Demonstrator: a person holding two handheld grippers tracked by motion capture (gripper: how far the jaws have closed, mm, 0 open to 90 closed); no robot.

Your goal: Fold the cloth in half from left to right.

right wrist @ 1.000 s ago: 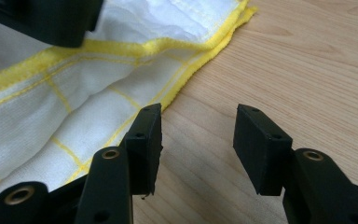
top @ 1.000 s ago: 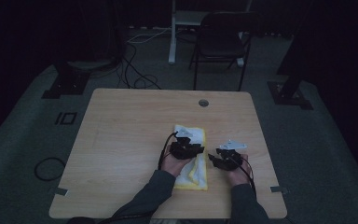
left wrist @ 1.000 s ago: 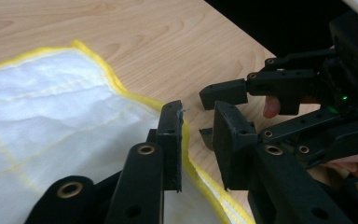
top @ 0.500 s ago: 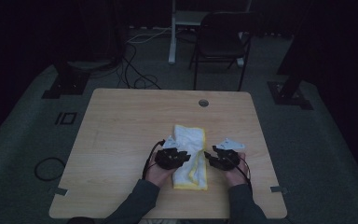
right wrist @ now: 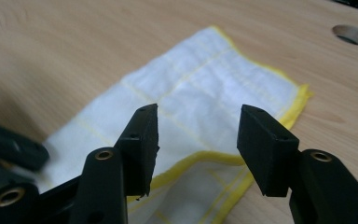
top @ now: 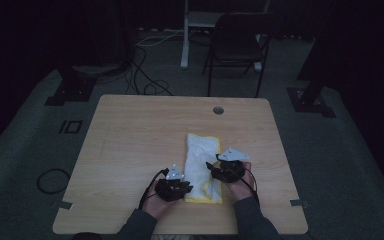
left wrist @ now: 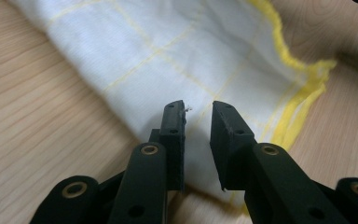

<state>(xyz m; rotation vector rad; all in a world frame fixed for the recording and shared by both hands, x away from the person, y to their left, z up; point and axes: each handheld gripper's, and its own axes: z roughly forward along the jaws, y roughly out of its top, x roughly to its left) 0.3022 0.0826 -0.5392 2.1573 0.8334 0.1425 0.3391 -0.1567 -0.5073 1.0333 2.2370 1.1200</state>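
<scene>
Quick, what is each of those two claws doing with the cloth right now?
Left gripper: open, just been closing, over the cloth, not gripping it.
Right gripper: open, just been opening, holding nothing.

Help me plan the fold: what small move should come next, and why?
Probably lower the left gripper and close it on the cloth's near edge. Its jaws have just been closing, yet a gap remains with nothing pinched; the right gripper hovers open over the yellow hem.

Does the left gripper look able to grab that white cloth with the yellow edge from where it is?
Probably yes. The left gripper sits just above the cloth near its corner, jaws apart after just closing a little, nothing gripped yet. Nothing lies between; the right gripper works the opposite side.
</scene>
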